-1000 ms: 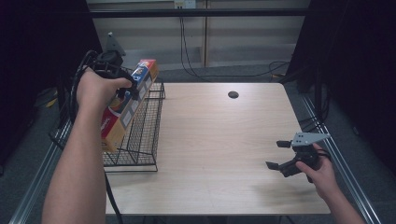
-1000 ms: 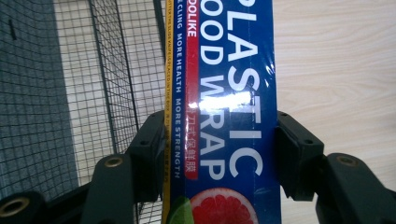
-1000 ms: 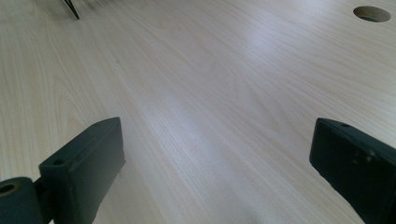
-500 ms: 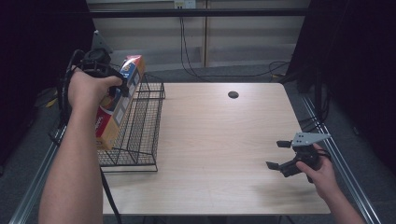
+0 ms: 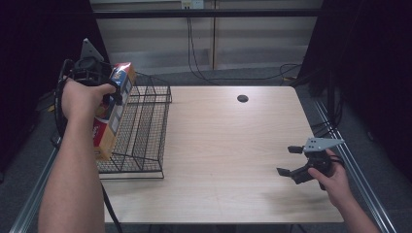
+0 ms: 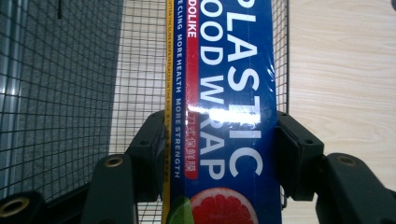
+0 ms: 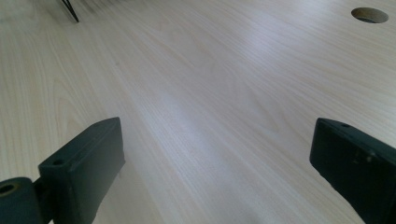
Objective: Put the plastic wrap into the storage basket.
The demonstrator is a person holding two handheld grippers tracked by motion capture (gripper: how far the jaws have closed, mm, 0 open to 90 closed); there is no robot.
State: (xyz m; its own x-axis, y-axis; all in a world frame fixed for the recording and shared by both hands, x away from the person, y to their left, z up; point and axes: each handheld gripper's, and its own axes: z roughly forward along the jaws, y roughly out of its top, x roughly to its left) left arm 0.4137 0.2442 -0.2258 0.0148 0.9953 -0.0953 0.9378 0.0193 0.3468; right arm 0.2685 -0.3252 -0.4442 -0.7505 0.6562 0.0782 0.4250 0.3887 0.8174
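A long blue, red and yellow box of plastic food wrap (image 5: 112, 112) hangs tilted over the left side of a black wire basket (image 5: 145, 127). My left gripper (image 5: 115, 92) is shut on the box near its upper end. In the left gripper view both black jaws press the sides of the box (image 6: 224, 107), and the basket's mesh (image 6: 70, 93) lies beneath it. My right gripper (image 5: 289, 160) stands open low over the table (image 5: 228, 145) at the right, with bare wood between its jaws (image 7: 215, 140).
A round cable hole (image 5: 242, 98) sits in the table's far middle. Metal rails (image 5: 350, 165) run along both table sides. Cables lie on the floor beyond the far edge. The wire basket stands at the table's left edge.
My left hand has carried the box leftward and a little down, out toward the basket's left side. The right gripper has stayed where it was.
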